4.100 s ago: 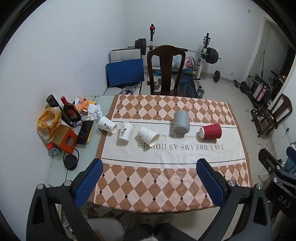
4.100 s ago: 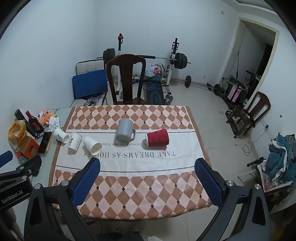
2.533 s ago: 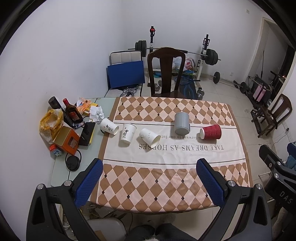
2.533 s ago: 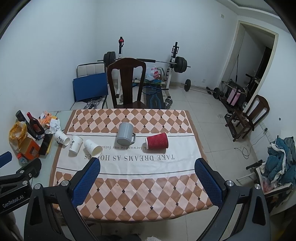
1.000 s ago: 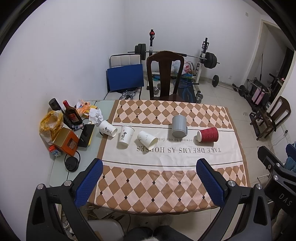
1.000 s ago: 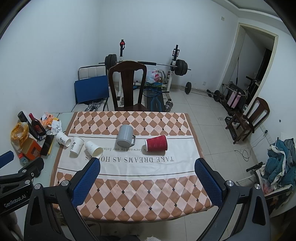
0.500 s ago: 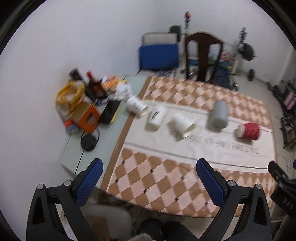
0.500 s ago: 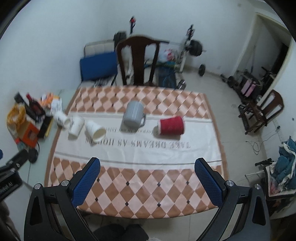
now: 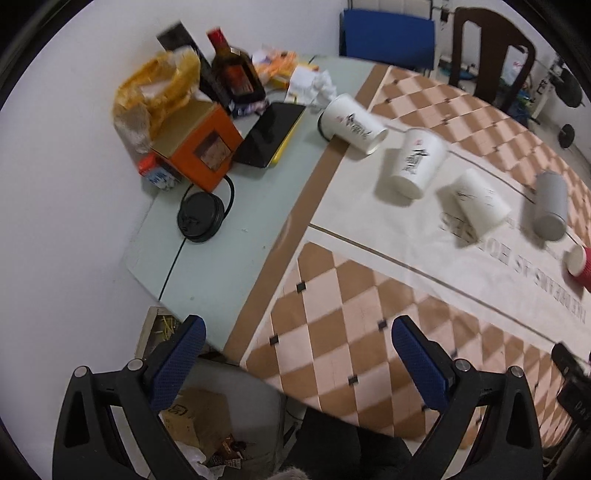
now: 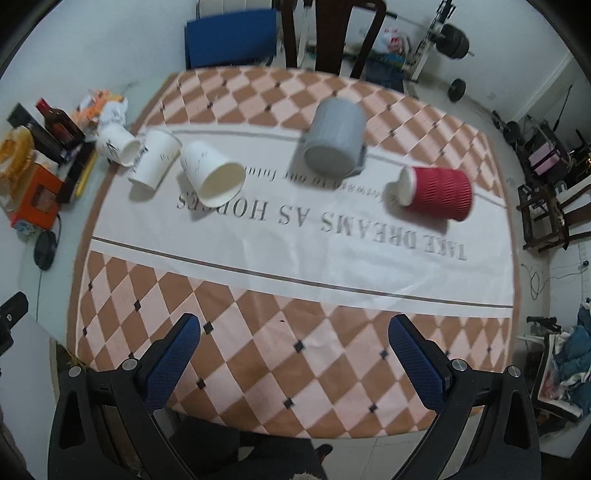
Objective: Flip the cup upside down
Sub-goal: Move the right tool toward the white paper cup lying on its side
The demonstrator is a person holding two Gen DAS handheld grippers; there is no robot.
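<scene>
Several cups lie on their sides in a row across the checkered tablecloth. From the left: three white paper cups, a grey mug and a red ribbed paper cup. The red cup shows at the right edge of the left wrist view. My left gripper is open and empty above the table's near left corner. My right gripper is open and empty above the near edge, well short of the cups.
On the bare table left of the cloth stand an orange box, a dark bottle, a yellow bag, a black tablet and a black round lid. A wooden chair stands behind the table.
Both grippers have moved down and forward toward the table. The left one swung left toward the clutter side. The cups have not moved.
</scene>
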